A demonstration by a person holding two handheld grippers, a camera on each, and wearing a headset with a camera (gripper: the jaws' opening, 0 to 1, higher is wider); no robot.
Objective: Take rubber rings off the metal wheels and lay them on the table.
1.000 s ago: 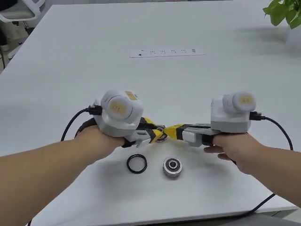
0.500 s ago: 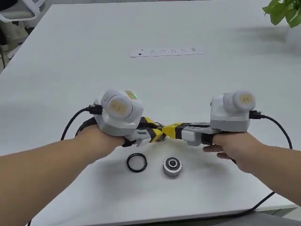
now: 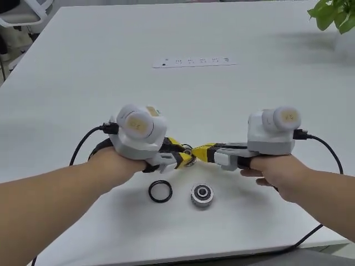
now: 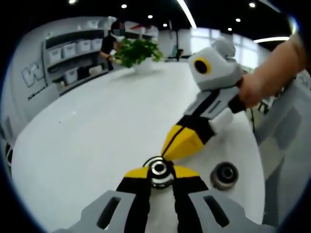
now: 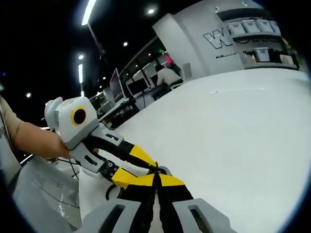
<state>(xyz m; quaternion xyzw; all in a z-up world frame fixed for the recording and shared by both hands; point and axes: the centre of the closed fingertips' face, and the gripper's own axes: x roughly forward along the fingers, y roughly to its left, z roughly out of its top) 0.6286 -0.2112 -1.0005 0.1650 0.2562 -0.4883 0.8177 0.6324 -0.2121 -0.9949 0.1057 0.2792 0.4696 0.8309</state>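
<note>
Metal wheel (image 4: 159,168) clamped in left gripper (image 4: 162,172), right gripper (image 5: 156,177) pinched shut alongside; loose ring (image 3: 150,192), bare wheel (image 3: 202,194) nearby.

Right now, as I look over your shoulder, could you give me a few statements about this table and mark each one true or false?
1. A black rubber ring lies loose on the table. True.
2. The left gripper holds a metal wheel between its jaws. True.
3. The right gripper is far from the left one. False: its tips come right up to the held wheel.
4. The plant stands between the two grippers. False: it is at the far right corner of the table.
</note>
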